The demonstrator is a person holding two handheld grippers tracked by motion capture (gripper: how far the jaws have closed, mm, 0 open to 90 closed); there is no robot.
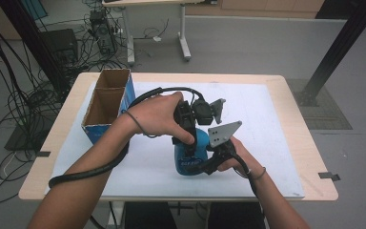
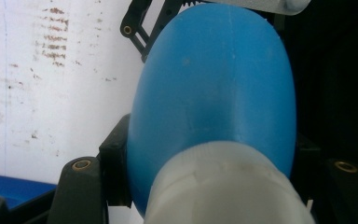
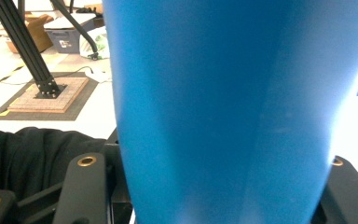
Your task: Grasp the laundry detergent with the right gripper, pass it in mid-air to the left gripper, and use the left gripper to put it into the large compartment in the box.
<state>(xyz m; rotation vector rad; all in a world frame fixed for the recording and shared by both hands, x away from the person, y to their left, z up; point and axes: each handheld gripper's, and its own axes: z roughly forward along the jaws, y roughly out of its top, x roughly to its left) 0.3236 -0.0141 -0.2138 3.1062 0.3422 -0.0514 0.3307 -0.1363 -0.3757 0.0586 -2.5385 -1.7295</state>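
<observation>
- While both of the person's hands crowd together at the middle of the table point(image 1: 295, 138), a blue bottle point(image 1: 198, 155) stands upright between them on the white mat point(image 1: 267, 119), toward the near edge.
- From above, the left gripper point(image 1: 189, 125) comes down over the top of the bottle, the left hand point(image 1: 157, 114) wrapped round its handle and a thick black cable point(image 1: 90, 171) trailing back along the forearm.
- Seen along the left gripper's own jaws, the bottle's white cap point(image 2: 228, 186) sits low between them and the blue shoulder swells above it; the jaws stand close against either side of the neck and appear clamped on it.
- The right gripper point(image 1: 208, 164) meets the bottle's lower body from the right, the right hand point(image 1: 236, 155) behind it, its grey three-cornered plate point(image 1: 223, 131) tilted above.
- Looking along the right gripper's jaws, the blue wall of the bottle point(image 3: 228, 107) fills the gap from one jaw to the other, so they look closed against its sides.
- An open cardboard box point(image 1: 107, 102) with blue outer walls and two compartments stands at the table's left side, just beside the left wrist and apart from the bottle.
</observation>
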